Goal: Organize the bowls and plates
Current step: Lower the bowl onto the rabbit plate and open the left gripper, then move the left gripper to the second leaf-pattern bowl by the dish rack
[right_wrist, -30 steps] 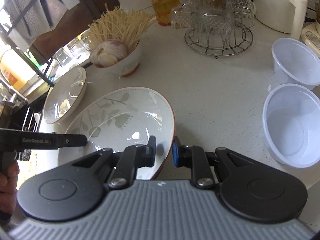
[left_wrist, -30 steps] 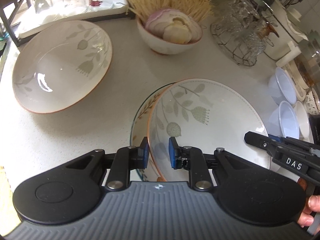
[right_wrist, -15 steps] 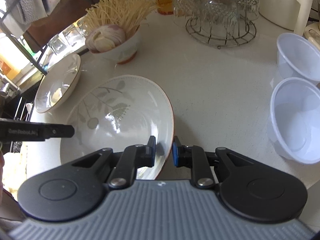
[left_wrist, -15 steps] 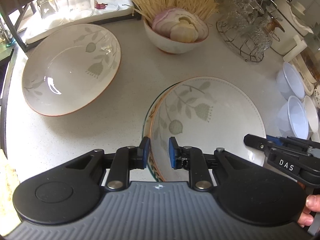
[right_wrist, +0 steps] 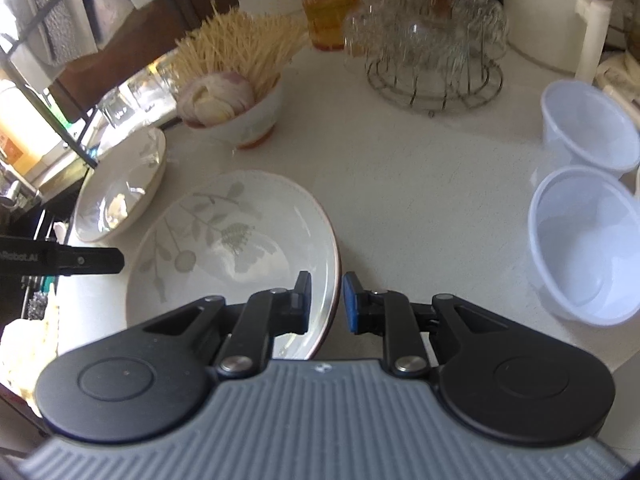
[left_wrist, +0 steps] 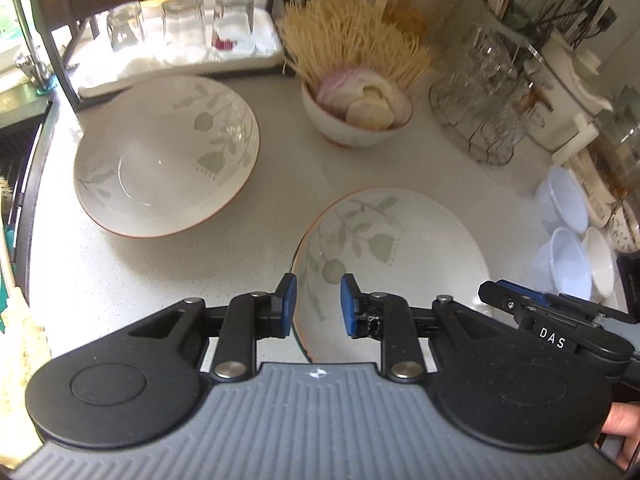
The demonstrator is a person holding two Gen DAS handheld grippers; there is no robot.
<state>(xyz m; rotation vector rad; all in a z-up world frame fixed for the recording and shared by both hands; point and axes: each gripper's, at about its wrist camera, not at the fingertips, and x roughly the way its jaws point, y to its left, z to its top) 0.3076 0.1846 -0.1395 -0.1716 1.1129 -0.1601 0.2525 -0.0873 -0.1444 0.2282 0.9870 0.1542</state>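
Observation:
A leaf-patterned bowl (left_wrist: 400, 256) with a brown rim is held over the white counter; it also shows in the right wrist view (right_wrist: 236, 260). My left gripper (left_wrist: 318, 304) straddles its left rim, jaws slightly apart around the edge. My right gripper (right_wrist: 326, 300) grips its right rim, and shows in the left wrist view (left_wrist: 532, 308). A second matching bowl (left_wrist: 168, 168) rests at the left, also seen in the right wrist view (right_wrist: 120, 196).
A small bowl of onion and noodles (left_wrist: 356, 112) stands at the back. A wire rack of glasses (left_wrist: 484, 100) is back right. Two clear plastic bowls (right_wrist: 584, 208) sit at the right. Upturned glasses on a tray (left_wrist: 180, 36) are back left.
Both grippers have risen and pulled back with the bowl. The glass plate edge seen under the bowl earlier no longer shows. The left jaws look slightly wider.

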